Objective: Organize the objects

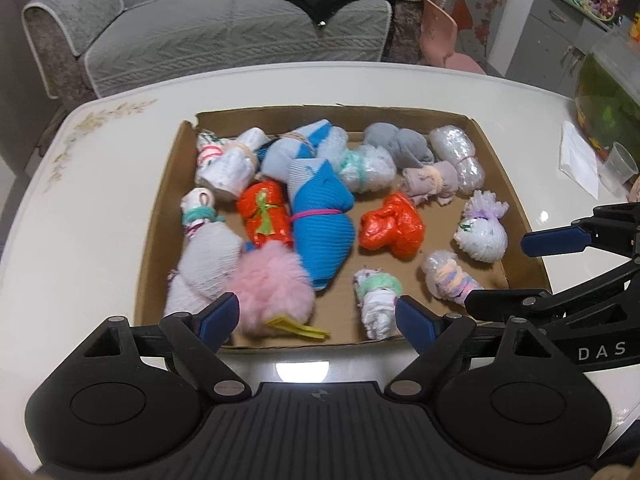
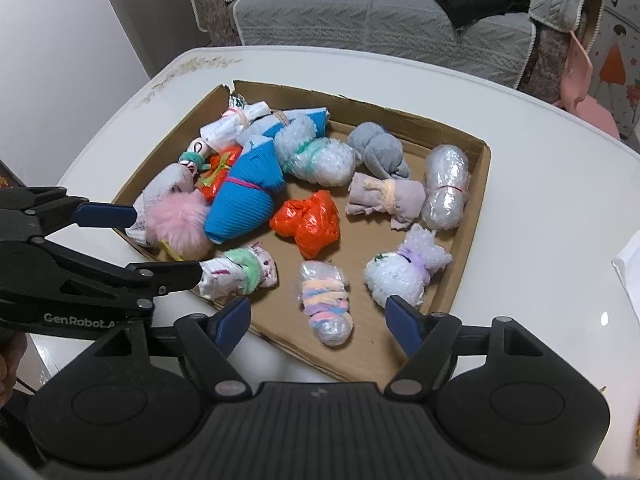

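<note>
Living room: grey quilted sofa point(image 1: 224, 36) at the back, glossy white table point(image 1: 100, 200) w/ a shallow cardboard tray point(image 1: 160, 216) on it, holding approx. a dozen tied bundles.

Left claw point(image 1: 316, 318) spread wide, nothing between the pads; it hangs over the tray's near edge. Pink pom-pom point(image 1: 272, 288) sits just ahead of its left finger, small white roll w/ green band point(image 1: 378, 300) just inside its right finger. Right claw point(image 2: 318, 322) also open, empty, apart from everything; pastel-striped bubble-wrap roll point(image 2: 326, 306) lies right ahead between its fingers, purple-tied foam pouch point(image 2: 404, 270) ahead-right.

Handling, by my guess: all light and squashy. Bubble-wrap rolls are slick and springy, so pinch across the banded waist, not the puffy ends. Ribbed blue sock roll point(image 1: 320, 224), farther ahead of the left claw, is soft, grippy cloth; take it at the pink elastic. Orange plastic wad point(image 1: 394, 228) is crinkly, no tie, prob. deforms, so grab mid-body. Pom-pom fur compresses a lot; close deep.
</note>
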The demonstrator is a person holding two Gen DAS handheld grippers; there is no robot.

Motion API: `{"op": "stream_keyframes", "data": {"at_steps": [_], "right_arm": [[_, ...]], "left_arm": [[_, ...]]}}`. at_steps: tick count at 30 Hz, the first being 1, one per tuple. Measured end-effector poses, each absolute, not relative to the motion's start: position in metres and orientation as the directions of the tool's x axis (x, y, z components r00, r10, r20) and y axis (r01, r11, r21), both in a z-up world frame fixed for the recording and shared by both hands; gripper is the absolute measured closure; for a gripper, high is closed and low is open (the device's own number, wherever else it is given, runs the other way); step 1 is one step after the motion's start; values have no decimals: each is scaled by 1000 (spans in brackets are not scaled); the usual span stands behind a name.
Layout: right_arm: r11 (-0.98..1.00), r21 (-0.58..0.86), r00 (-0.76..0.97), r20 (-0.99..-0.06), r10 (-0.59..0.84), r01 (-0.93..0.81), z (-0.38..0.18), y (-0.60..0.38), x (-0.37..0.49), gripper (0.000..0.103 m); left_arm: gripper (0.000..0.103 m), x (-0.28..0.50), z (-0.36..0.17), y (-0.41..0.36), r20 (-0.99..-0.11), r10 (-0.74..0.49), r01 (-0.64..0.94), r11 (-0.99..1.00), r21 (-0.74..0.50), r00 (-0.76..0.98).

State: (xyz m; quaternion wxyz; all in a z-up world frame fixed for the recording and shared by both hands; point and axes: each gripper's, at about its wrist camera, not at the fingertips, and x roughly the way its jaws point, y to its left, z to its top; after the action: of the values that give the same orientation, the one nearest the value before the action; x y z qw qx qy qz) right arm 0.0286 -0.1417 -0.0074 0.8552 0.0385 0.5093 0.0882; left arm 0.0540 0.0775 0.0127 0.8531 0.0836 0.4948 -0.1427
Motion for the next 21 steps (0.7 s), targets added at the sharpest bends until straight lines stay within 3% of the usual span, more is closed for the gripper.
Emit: {"op": "stream_keyframes", "data": {"at_steps": [7,12,21], "right_arm": [[981,158,486,-853,191,-110,-1,-135,27,27],[980,173,511,-836,200,-100,5,-131,23,24],[983,161,519,-835,186,-92,7,-129,24,23]], "left_arm": [[12,52,21,89,-864,-153,305,952,1,480],[0,48,28,98,-842,-118,280,959,42,527],[0,47,28,104,-818,-124,285,957,51,562]]}}
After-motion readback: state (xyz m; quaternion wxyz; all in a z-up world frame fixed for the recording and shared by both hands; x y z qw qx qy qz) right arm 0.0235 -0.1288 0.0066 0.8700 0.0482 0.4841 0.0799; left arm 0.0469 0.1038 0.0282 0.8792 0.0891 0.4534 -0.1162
